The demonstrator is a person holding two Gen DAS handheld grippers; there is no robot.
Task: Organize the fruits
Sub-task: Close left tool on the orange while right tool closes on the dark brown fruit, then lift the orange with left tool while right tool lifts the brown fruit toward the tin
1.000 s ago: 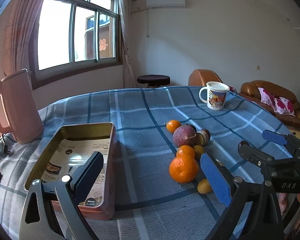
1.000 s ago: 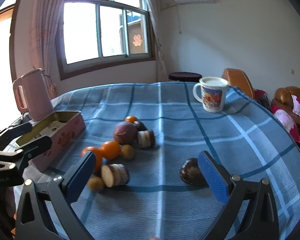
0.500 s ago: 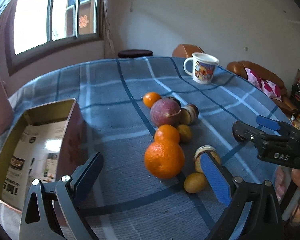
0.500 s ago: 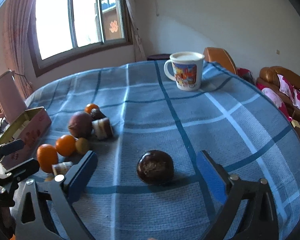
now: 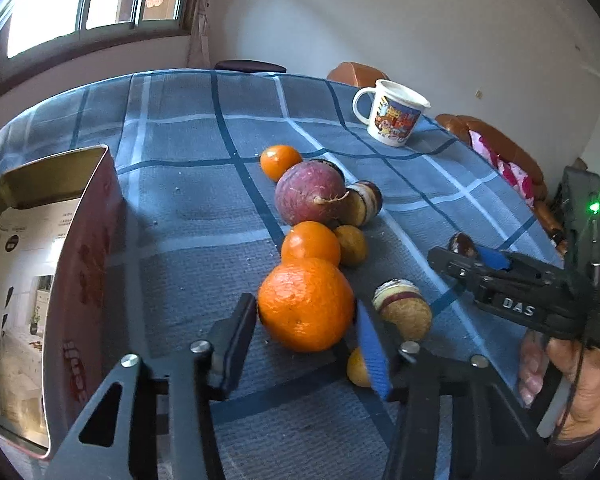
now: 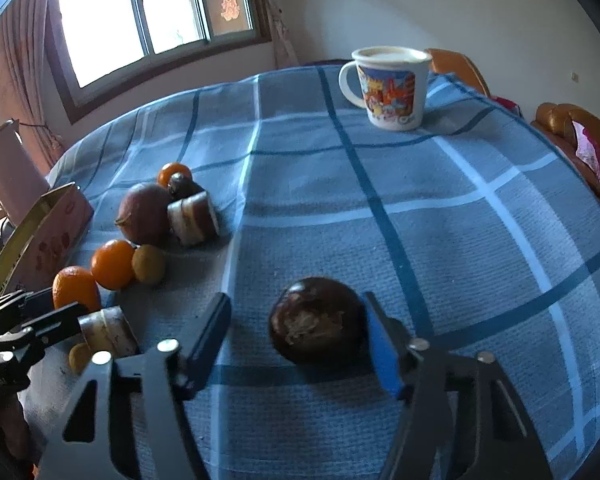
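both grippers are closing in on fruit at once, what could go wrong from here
1. The big orange sits between the left gripper jaws, against a smaller orange; a nudge may roll the row.
2. The dark round fruit touches only one finger of the right gripper, so closing may push it sideways.
3. The tin box wall is tall; a low carry could clip it.

Both wrist cameras sit low and close over the table (image 5: pixel 188 216), sharing the fruit cluster (image 6: pixel 140 236).

Tin (image 5: pixel 80 264) left of fruit row (image 5: pixel 312 240), mug (image 5: pixel 392 116) behind, kettle (image 6: pixel 4 176) behind tin.
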